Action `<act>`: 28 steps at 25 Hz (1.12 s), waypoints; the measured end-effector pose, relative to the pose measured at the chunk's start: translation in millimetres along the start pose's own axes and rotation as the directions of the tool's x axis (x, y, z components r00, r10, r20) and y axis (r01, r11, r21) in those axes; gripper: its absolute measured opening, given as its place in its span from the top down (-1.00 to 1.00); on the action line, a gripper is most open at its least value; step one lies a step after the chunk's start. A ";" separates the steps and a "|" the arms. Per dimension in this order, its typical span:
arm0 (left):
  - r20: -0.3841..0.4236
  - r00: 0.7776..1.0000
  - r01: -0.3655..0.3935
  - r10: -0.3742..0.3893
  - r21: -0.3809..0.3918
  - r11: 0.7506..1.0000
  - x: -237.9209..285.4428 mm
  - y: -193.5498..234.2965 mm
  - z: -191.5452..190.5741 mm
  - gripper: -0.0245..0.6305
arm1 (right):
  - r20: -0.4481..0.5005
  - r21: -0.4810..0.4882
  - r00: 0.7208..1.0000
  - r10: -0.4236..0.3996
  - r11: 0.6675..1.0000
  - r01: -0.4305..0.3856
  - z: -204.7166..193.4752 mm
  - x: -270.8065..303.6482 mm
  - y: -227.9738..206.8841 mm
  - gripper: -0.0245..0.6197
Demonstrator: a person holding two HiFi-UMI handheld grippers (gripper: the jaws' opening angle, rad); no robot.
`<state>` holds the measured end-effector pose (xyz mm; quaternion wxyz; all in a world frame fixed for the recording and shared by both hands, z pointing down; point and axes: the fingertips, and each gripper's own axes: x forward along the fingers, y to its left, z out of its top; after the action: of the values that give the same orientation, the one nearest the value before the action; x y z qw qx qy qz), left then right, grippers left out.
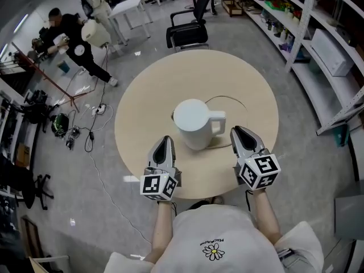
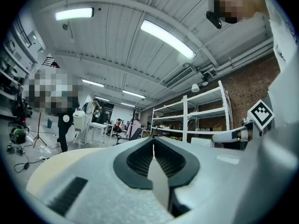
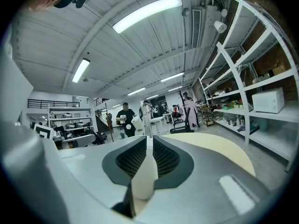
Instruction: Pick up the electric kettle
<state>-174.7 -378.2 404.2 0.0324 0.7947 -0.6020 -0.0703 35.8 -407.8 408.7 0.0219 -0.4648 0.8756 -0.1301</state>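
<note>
A white electric kettle point(image 1: 193, 121) stands upright near the middle of the round beige table point(image 1: 165, 78), its handle point(image 1: 218, 122) pointing right. In the head view my left gripper point(image 1: 165, 140) hovers over the table's near edge, just left of the kettle and apart from it, with its jaws shut and empty. My right gripper point(image 1: 237, 132) is level with it on the right, close beside the handle without touching; its jaws stand a narrow slit apart with nothing between them. The left gripper view point(image 2: 153, 141) and right gripper view point(image 3: 149, 139) look across the tabletop; the kettle does not show in them.
A thin dark cord point(image 1: 230, 99) curves on the table behind the kettle. A black office chair point(image 1: 189, 30) stands beyond the table. White shelving point(image 1: 318, 44) lines the right side. People point(image 1: 77, 41) and floor cables point(image 1: 85, 131) are at the far left.
</note>
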 end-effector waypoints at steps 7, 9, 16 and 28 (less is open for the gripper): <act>0.032 0.970 0.241 -0.239 -0.056 0.969 3.4 -11.3 -27.1 0.04 | -0.040 -0.028 0.999 -0.019 0.999 0.017 -17.4 26.6 -5.7 0.50; 0.014 0.977 0.214 -0.214 -0.110 0.971 3.2 -3.2 -43.6 0.02 | -0.068 -0.031 0.997 -0.023 0.999 0.020 -27.9 31.7 -7.6 0.44; -0.083 0.964 0.244 -0.251 -0.090 0.966 17.5 1.0 -79.3 -0.25 | -0.144 -0.069 0.988 -0.053 0.997 0.043 -58.0 55.4 -16.4 0.24; -0.213 0.919 0.324 -0.333 -0.075 0.943 51.7 -1.6 -121.4 -0.38 | -0.200 -0.107 0.973 -0.111 0.990 0.091 -86.6 95.0 -32.2 0.24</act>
<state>-141.2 -431.6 520.1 0.1027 0.8865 -0.4512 0.0032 -5.8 -485.0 508.1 -0.0980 -0.4933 0.8536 -0.1355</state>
